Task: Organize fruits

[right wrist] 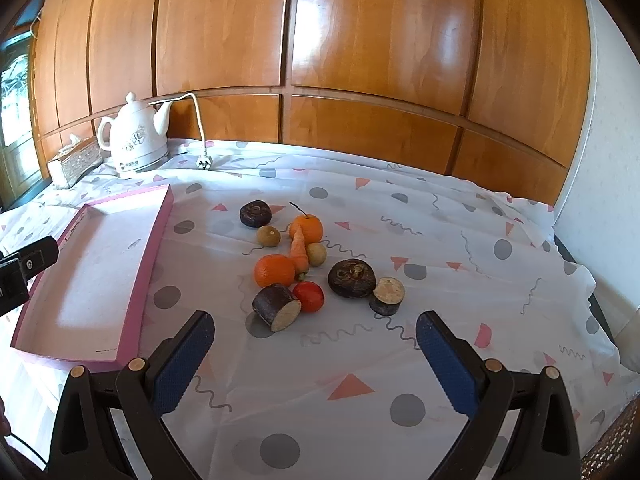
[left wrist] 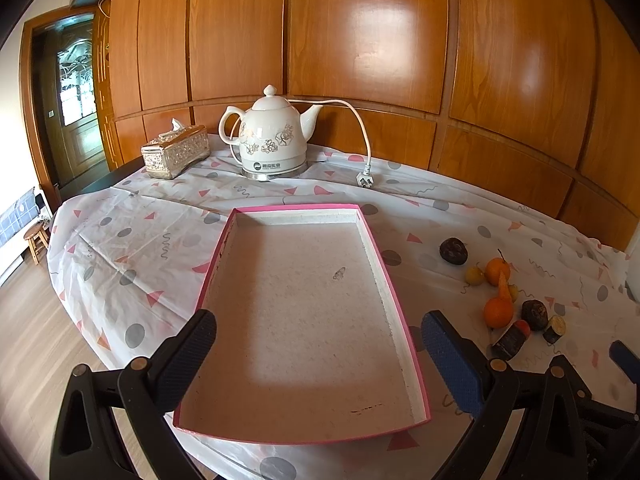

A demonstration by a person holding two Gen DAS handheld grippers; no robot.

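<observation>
A shallow pink-rimmed tray (left wrist: 376, 248) lies empty on the table, also in the right wrist view (right wrist: 156, 240). My left gripper (left wrist: 318, 344) is open and empty above the tray's near end. My right gripper (right wrist: 314, 340) is open and empty, just short of a pile of produce: two oranges (right wrist: 275, 270) (right wrist: 310, 227), a carrot (right wrist: 299, 251), a red tomato (right wrist: 309, 296), two small yellow-green fruits (right wrist: 268, 236) (right wrist: 317, 254), dark round pieces (right wrist: 352, 278) (right wrist: 255, 213) and cut dark stubs (right wrist: 277, 306) (right wrist: 387, 295). The pile also shows in the left wrist view (left wrist: 498, 312).
A white ceramic kettle (left wrist: 272, 136) with its cord and plug (left wrist: 365, 179) stands at the back, next to a tissue box (left wrist: 176, 152). A patterned cloth (right wrist: 360, 360) covers the table. Wood panelling (right wrist: 320, 40) runs behind; the table edge drops to the floor (left wrist: 32, 320) at left.
</observation>
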